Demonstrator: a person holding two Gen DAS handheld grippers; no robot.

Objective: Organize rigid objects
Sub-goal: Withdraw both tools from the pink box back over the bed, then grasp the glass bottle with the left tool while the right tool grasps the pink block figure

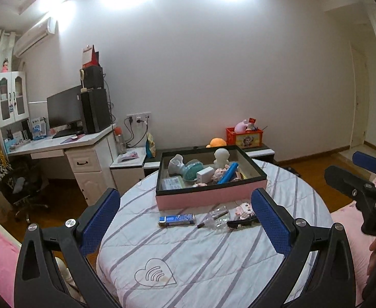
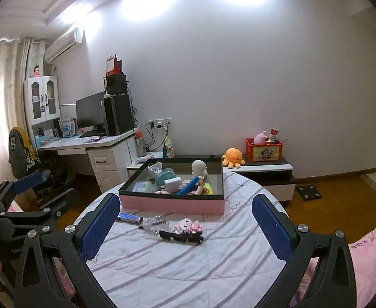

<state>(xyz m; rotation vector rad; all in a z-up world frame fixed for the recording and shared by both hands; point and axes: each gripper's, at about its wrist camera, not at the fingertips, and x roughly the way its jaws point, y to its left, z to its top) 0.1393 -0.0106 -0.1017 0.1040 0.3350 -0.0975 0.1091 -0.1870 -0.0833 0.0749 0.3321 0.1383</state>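
A pink box with a black rim sits on the round striped table and holds several toys, among them a white figure and a blue tube. In front of it lie a blue flat pack, a clear bottle, a pink block toy and a black clip. My left gripper is open and empty, back from these items. My right gripper is open and empty too.
The table carries a striped cloth with a heart mark. A desk with a monitor and a chair stand at the left. A low cabinet holds an orange plush and a red crate. Pink bedding lies at the right.
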